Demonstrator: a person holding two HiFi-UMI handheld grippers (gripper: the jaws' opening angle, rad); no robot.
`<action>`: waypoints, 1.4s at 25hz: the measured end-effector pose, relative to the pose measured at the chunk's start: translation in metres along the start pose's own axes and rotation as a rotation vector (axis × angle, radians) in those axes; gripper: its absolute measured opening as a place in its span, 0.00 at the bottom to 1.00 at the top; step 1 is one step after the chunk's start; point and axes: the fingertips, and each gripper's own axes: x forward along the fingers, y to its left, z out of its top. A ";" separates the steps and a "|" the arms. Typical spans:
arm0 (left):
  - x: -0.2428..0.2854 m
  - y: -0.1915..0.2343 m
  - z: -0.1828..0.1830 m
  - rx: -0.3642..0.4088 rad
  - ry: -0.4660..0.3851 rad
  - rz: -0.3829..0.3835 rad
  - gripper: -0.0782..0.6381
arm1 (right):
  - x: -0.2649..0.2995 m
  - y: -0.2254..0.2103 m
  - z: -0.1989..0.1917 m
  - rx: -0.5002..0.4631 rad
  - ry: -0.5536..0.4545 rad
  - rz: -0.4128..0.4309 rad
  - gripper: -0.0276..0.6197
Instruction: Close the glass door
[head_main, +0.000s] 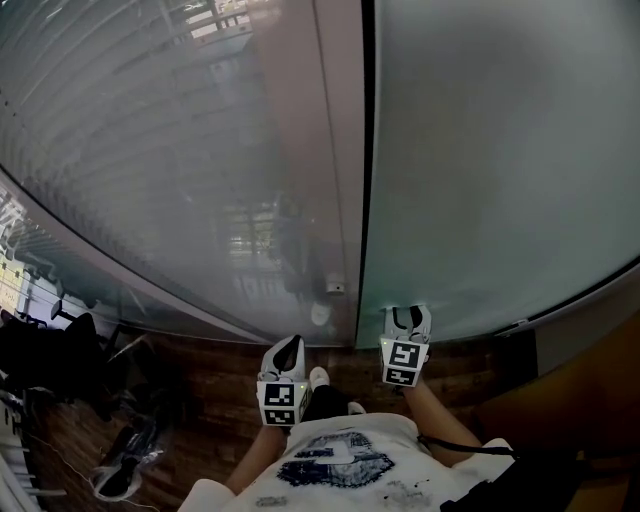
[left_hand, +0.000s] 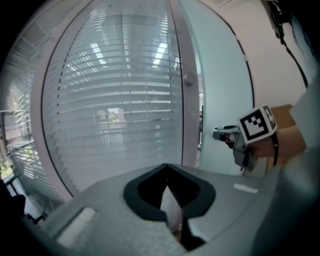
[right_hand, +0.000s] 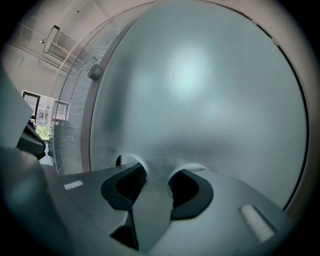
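Note:
The frosted glass door (head_main: 500, 150) fills the right of the head view; a thin dark gap (head_main: 368, 150) runs between its left edge and the pale frame post (head_main: 340, 140). My right gripper (head_main: 408, 322) points level at the door low down, close to that edge. Its jaws stand apart with only frosted glass (right_hand: 200, 90) showing between them, and the tips (right_hand: 157, 175) sit at or very near the pane. From the left gripper view, the right gripper (left_hand: 222, 135) sits just right of the door edge. My left gripper (head_main: 285, 352) hangs shut and empty before the post, its jaws (left_hand: 170, 200) meeting.
A glass wall with horizontal blinds (head_main: 150, 150) curves off to the left. A round knob (left_hand: 188, 78) sits on the post. Dark wooden floor (head_main: 210, 385) lies below, with a dark office chair (head_main: 50, 350) and loose items (head_main: 125, 460) at the lower left.

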 end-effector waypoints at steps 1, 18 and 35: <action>0.000 -0.001 -0.001 -0.001 -0.004 -0.004 0.11 | 0.001 0.000 -0.002 0.001 -0.001 -0.002 0.26; 0.001 0.007 -0.003 -0.031 0.017 -0.002 0.11 | 0.022 -0.008 0.012 -0.001 -0.018 -0.023 0.27; -0.012 0.008 -0.006 -0.062 0.028 0.020 0.11 | 0.034 -0.011 0.013 0.000 -0.014 -0.032 0.27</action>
